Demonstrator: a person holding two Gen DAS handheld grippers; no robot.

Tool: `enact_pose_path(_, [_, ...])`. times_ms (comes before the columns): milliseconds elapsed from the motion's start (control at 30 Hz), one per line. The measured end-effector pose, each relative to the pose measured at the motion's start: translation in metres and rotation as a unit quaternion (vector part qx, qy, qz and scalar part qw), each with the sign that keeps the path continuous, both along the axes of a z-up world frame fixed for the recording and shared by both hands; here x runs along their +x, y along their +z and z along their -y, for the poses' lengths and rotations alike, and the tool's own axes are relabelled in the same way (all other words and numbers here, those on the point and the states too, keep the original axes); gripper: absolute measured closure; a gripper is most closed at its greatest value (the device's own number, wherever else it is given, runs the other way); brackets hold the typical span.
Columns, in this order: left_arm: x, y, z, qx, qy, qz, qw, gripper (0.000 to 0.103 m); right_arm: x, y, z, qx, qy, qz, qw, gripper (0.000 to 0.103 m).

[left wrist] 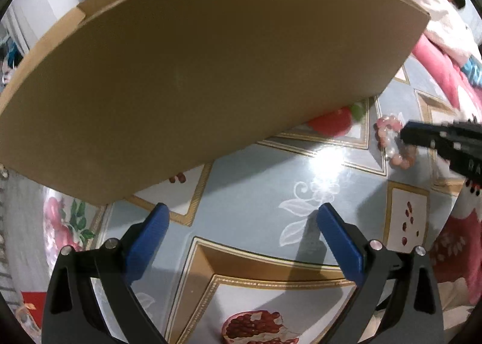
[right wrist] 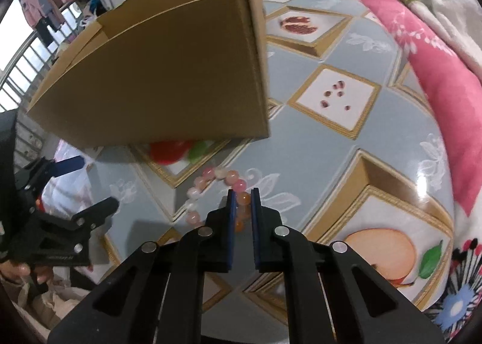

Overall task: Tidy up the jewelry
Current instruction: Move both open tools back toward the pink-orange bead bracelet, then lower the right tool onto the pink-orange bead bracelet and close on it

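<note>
Only right wrist view shows right gripper (right wrist: 242, 193) pitched down, clamped on bead bracelet (right wrist: 211, 190); left gripper (left wrist: 241, 217) spread wide, empty.

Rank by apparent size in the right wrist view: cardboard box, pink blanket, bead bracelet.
1. cardboard box, largest in frame, though it sits close to the lens.
2. pink blanket, a long band along the right edge, partly cut off.
3. bead bracelet, smallest by far, partly hidden by the right gripper.
</note>
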State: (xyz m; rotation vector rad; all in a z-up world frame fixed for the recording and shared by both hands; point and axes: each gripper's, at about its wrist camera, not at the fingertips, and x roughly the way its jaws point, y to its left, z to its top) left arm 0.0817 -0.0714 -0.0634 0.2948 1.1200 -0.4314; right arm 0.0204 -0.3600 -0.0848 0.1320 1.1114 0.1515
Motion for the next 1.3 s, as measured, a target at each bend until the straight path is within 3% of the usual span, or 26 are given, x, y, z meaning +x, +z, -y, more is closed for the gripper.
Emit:
enact_pose_path(367, [-0.002, 0.000, -0.019, -0.006, 0.011, 0.003, 0.9999, 0.006, -0.023, 0.009, -0.033, 0.023, 0.059, 0.002, 0.998, 0.095])
enact_pose_path(500, [-0.003, 0.001, -0.015, -0.012, 0.016, -0.009, 0.9998, 0.006, -0.018, 0.011, -0.029, 0.013, 0.047, 0.006, 0.999, 0.095])
enact_pose_path(633, [0.009, 0.003, -0.039, -0.051, 0.038, -0.037, 0.9973, 0.006, -0.020, 0.010, -0.018, 0.013, 0.030, 0.006, 0.999, 0.095])
enact_pose_path(833, [0.014, 0.004, -0.060, -0.062, 0.066, -0.046, 0.9948, 0.006, -0.020, 0.013, -0.010, 0.024, 0.021, 0.012, 0.999, 0.095])
enact_pose_path(1067, [0.007, 0.007, -0.061, -0.050, 0.070, -0.039, 0.9955, 0.006, -0.022, 0.016, 0.004, 0.026, 0.014, 0.015, 0.999, 0.087])
enact_pose_path(1300, [0.005, 0.004, -0.037, -0.006, 0.065, -0.022, 0.9976, 0.006, -0.018, 0.013, 0.001, 0.020, 0.015, 0.014, 1.000, 0.081])
